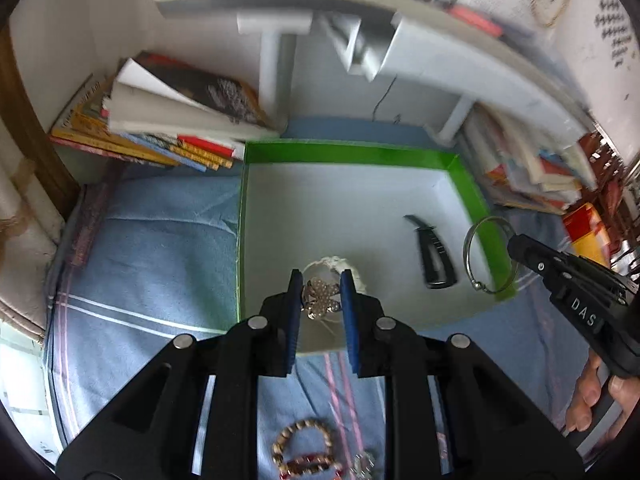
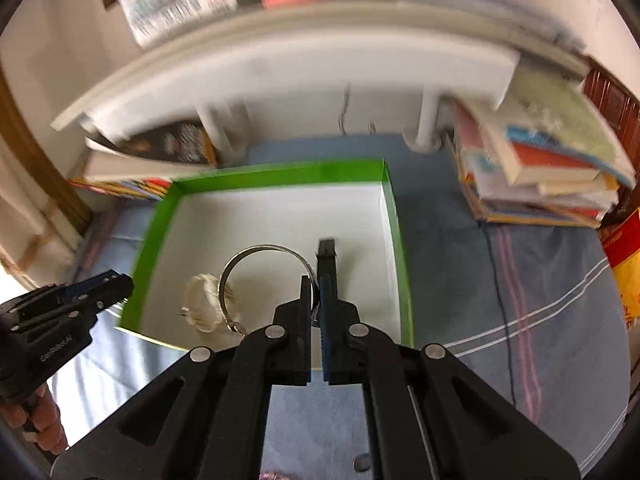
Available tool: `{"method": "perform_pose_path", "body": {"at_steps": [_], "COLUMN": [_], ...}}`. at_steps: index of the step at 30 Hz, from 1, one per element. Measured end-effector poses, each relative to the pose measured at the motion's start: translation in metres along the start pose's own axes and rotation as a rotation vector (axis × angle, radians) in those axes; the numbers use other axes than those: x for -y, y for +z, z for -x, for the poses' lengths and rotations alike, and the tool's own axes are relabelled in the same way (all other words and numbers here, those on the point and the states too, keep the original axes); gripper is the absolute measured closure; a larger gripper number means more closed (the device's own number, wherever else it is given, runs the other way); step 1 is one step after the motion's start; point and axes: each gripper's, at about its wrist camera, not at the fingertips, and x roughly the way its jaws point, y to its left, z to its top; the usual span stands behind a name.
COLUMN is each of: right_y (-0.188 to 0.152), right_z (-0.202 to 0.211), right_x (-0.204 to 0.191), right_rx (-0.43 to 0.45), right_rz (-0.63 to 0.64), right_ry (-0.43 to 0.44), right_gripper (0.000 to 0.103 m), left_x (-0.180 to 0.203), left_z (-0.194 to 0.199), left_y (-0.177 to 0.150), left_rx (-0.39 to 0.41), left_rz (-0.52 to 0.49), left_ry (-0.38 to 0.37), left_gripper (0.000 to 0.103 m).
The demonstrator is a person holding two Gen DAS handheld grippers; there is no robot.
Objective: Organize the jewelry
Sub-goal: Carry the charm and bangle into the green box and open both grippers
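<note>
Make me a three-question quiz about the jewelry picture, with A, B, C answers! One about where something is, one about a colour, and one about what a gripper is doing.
1. Where does the black hair clip lie?
A. on the book stack
B. inside the box
C. on the blue cloth

2. What colour are the walls of the box?
A. green
B. red
C. yellow

3. What is the right hand-held gripper doing?
A. hanging open and empty
B. resting on the books
C. pinching a silver bangle

Answers: 1 B, the clip rests on the box's white floor. 2 A, the rim all round is bright green. 3 C, the ring sits clamped between its closed pads, over the box.
</note>
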Motion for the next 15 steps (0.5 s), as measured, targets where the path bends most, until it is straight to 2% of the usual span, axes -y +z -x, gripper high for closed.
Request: {"method": "perform_pose_path", "body": {"at_steps": [6,7,8,10,12,14,15], "right_y": [-0.004,-0.004,-0.004,-0.007,-0.013,-0.025,-0.033], "right_z": [-0.040,-0.043,-0.043,-0.035,-0.019,0.003,0.013], "right_x": [-0.002,-0.003,-0.003,-0.003,-0.003,-0.002,-0.001], "right_rx": [-0.070,-0.084,-0.088,-0.074,-0.049,-0.025,-0.019], "right_rz": [0.003,0.001,-0.001,-0.006,0.000,0.009,0.011], "right_ry": [-0.012,-0.003,0.000,0.009,0.011,0.015,0.016], "right_gripper": [0.097,0.091,0.079,0.061,0.059,0.059,0.059], "left_x": [0.001,0.001,0.001,-0.001,-0.004,-0.008,-0.010], "left_z": [-0.038,-0.040,-0.040,-0.034,-0.016,0.007,0.018], "left_y": [0.002,0.002,0.002,0.002,-0.004,-0.019,-0.030], "left_rx": [-0.047,-0.047,-0.050,-0.041,-0.020,0.018,0.034], "left_rz": [-0.010,-0.013,-0.013,-0.008,-0.013,-0.024,-0.031], "left_ry": [0.060,0.080,0.093,0.101,0.101,0.115,0.127], "left_gripper": [0.082,0.073,0.062,0.057,0.053,0.043,0.040]}}
